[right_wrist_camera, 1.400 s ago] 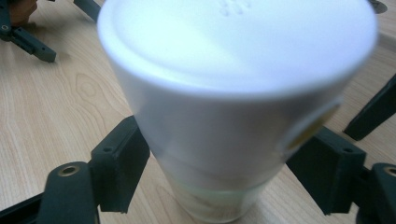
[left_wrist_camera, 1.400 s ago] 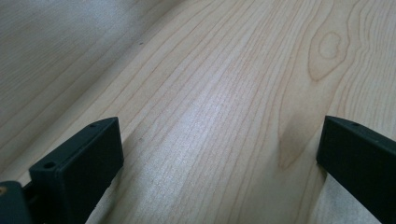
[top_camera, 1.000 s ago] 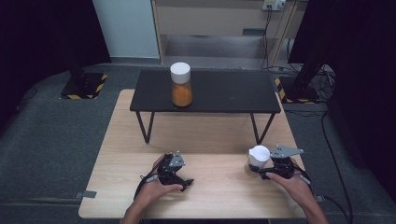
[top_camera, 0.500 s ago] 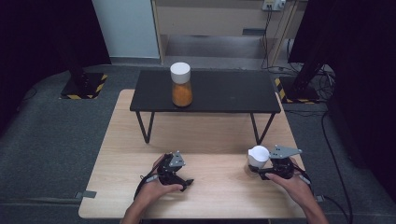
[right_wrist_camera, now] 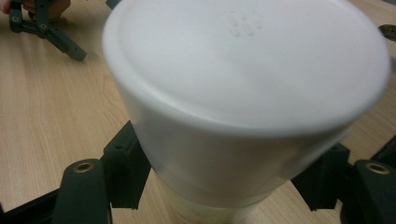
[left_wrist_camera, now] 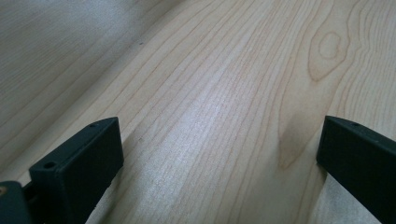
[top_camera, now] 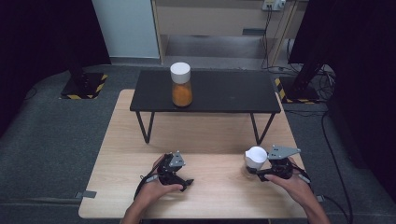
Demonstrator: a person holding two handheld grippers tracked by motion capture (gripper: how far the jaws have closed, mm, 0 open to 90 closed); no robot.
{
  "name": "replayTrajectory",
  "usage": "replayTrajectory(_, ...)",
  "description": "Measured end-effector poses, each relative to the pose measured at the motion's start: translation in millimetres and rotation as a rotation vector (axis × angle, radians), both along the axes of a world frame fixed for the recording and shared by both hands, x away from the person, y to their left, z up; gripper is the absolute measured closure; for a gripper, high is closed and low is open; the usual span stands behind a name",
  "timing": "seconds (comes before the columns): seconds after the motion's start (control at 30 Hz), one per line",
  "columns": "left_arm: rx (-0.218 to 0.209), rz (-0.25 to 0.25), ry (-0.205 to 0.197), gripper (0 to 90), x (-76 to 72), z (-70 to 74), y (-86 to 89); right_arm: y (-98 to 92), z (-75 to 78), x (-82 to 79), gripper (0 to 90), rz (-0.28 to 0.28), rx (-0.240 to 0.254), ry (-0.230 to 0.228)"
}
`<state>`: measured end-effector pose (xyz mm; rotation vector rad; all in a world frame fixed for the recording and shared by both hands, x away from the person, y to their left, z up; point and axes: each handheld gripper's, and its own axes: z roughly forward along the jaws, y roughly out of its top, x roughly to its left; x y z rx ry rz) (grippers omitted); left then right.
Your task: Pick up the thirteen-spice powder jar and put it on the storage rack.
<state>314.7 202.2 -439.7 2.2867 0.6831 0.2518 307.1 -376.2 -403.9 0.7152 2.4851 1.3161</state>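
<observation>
A small bench [top_camera: 219, 93] stood on the far part of the tabletop [top_camera: 205, 130]. A jar [top_camera: 180, 85] stood on the bench, toward its left end. On the near part of the tabletop, the left gripper [top_camera: 180, 179] was on the left and the right gripper [top_camera: 254, 170] was well apart on the right. A cup [top_camera: 256, 157] sat between the right gripper's jaws, just above the tabletop.

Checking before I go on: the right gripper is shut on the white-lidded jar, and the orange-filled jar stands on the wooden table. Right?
Not quite. The orange-filled jar stands on the black bench, as the high view shows. The right gripper is shut on the white-lidded jar.
</observation>
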Motion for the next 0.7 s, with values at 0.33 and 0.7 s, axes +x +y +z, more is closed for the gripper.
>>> replayTrajectory(0.33, 0.000, 0.000, 0.000, 0.0, 0.0, 0.0, 0.0, 3.0, 9.0, 2.1, 31.3, 0.039, -0.007, -0.006)
replayTrajectory(0.7, 0.000, 0.000, 0.000, 0.0, 0.0, 0.0, 0.0, 6.1, 25.3, 8.1, 31.3, 0.061, -0.001, -0.015)
